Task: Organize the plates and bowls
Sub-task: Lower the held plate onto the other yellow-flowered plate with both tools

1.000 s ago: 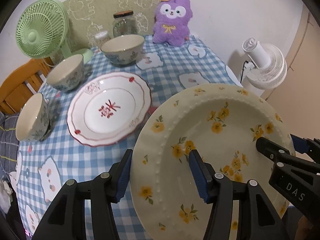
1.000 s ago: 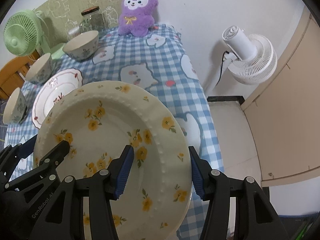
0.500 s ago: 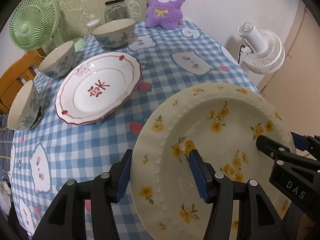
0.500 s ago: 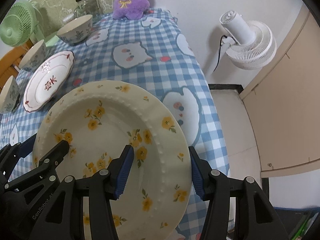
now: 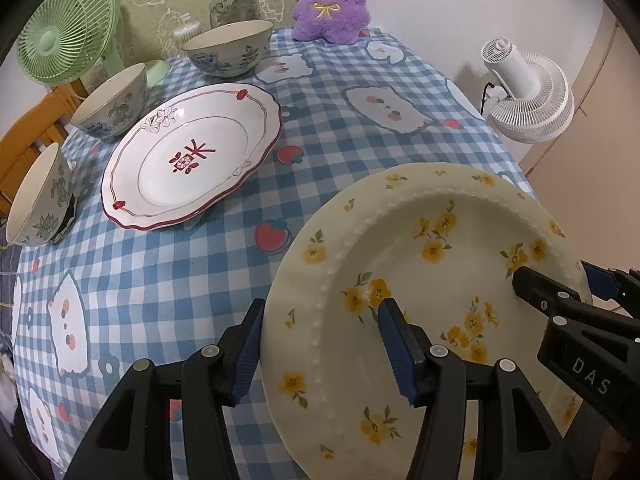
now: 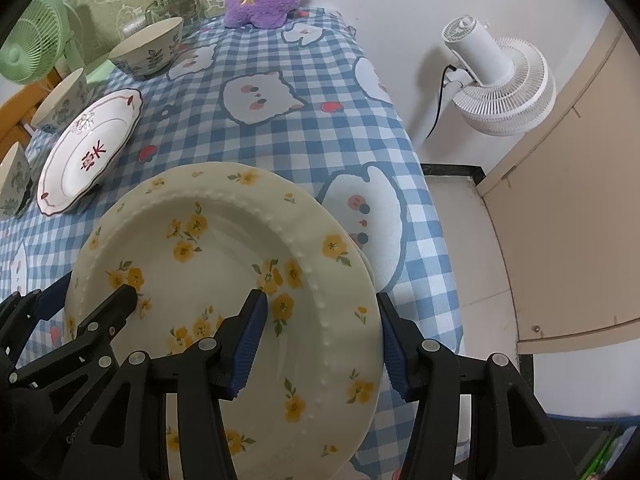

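The yellow-flowered plate [image 5: 432, 300] fills the lower right of the left wrist view and the lower left and centre of the right wrist view. You carry it between both tools, tilted, with its far rim over the checked cloth [image 5: 192, 280].

Your left gripper [image 5: 320, 344] straddles the plate's left rim, one blue pad outside the edge and one on the inner face. Your right gripper [image 6: 320, 340] does the same on the right rim. Each pair of jaws stands about half apart with the rim between them. Whether the pads truly pinch the rim or only cradle it, I cannot tell from these views, though the plate does hang between them.

What the next move turns on is the red-edged plate [image 5: 192, 160]. It lies up and to the left of the flowered one in both views, flat on the cloth and well apart from it. Its long axis runs from lower left to upper right (it looks slightly oval through the fisheye). Your left hand is the nearer one, so I judge the carry should travel leftward and away from you, left side leading.

Three bowls [image 5: 228, 52] curve round the red-edged plate's far and left sides. The nearest bowl sits just beside its lower left rim, so leave room there as you lower the plate.
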### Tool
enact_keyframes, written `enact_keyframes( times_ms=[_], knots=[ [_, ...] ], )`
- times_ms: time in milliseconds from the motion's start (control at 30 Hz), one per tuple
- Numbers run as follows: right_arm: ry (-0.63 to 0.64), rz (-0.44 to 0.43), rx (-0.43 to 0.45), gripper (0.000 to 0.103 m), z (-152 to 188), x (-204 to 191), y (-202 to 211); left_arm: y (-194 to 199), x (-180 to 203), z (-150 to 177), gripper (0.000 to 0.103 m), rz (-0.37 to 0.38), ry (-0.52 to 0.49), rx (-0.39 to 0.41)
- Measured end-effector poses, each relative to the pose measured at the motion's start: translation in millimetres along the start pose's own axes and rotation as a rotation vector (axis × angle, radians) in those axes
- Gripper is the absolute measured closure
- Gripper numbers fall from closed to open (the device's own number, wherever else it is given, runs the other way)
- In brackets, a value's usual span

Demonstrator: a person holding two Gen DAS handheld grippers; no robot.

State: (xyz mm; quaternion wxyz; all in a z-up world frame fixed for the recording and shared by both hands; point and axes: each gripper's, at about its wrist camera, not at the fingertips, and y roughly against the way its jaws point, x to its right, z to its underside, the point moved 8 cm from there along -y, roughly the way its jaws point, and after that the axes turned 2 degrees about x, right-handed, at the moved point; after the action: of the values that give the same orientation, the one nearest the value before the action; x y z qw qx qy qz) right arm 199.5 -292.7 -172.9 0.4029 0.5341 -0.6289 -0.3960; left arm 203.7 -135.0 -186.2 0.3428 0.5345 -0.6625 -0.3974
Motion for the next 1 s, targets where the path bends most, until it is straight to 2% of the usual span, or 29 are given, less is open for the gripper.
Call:
enact_keyframes(
  times_ms=[233, 433, 733, 1000],
  knots=[
    [-0.037, 0.021, -0.005, 0.045, -1.3, 4.2, -1.4, -0.3, -0.2, 0.8, 0.046, 0.010, 0.005, 0.005],
    [0.002, 0.101, -0.009, 0.045, 0.2, -0.6, -4.5, -0.5, 2.1, 1.3, 0.047, 0.000, -0.004, 0.011],
    [-0.009, 0.116, 0.003, 0.045, -0.7, 0.7, -5.4, -0.5, 2.9, 1.8, 0.047, -0.030, -0.017, 0.022],
    [0.011, 0.123, 0.009, 0.043, -2.5, -0.2, -9.8, -2.1, 5.2, 1.9, 0.036, -0.031, -0.017, 0.026]
  ],
)
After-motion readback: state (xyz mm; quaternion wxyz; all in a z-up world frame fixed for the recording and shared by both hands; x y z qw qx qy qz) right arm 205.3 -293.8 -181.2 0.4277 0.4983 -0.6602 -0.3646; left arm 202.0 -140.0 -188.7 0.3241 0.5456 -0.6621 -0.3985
